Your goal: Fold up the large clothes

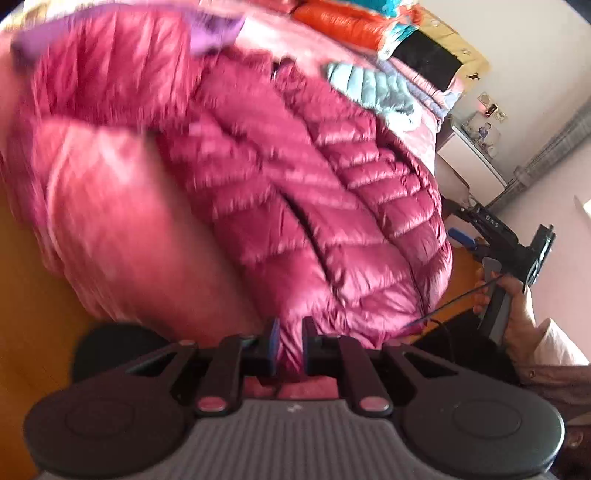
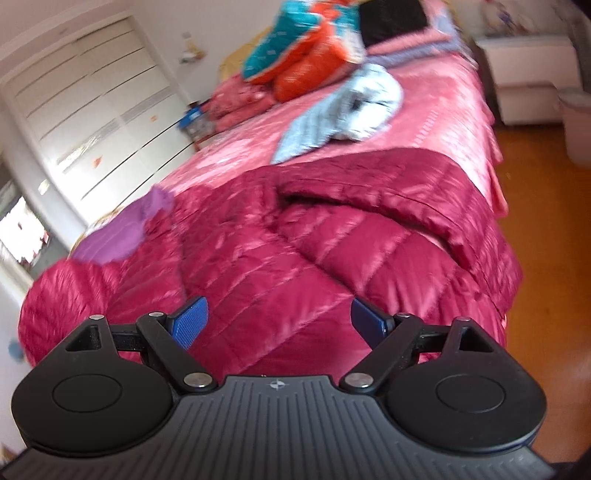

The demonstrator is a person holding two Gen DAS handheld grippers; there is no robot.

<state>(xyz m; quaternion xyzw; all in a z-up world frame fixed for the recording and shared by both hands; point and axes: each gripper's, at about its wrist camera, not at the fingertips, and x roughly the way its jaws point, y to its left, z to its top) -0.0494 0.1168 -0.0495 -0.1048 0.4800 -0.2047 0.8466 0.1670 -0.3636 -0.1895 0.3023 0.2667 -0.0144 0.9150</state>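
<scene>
The jacket (image 2: pixel 332 243) lies sprawled across the near end of the bed (image 2: pixel 436 110), a quilted magenta down piece with its purple lining (image 2: pixel 122 236) showing at one end, which you can take for the hood or collar. One edge hangs over the side of the bed towards the floor (image 2: pixel 546 258). It is not folded yet: one flap is turned over along the far side, but the body is rumpled and no clean fold line shows. Judge the task as barely begun, with the sides and the length all left to do.

Your left gripper (image 1: pixel 289 341) has its jaws pinched narrow on a ridge of the jacket's fabric, which stands up between the blue pads. Your right gripper (image 2: pixel 279 321) hangs just above the jacket with its jaws wide and nothing in them; in the left view you can see your right hand (image 1: pixel 517 310) on its handle, off the edge of the bed.

Further up the bed lies a pale blue jacket (image 2: pixel 343 110), near the magenta one but apart from it, and beyond it a pile of orange and teal bedding (image 2: pixel 299 48) and a black item (image 2: pixel 393 18). A white wardrobe (image 2: pixel 92 99) stands to one side and a white nightstand (image 2: pixel 532 70) by the head. The blue jacket could crowd you if you spread the magenta one flat.
</scene>
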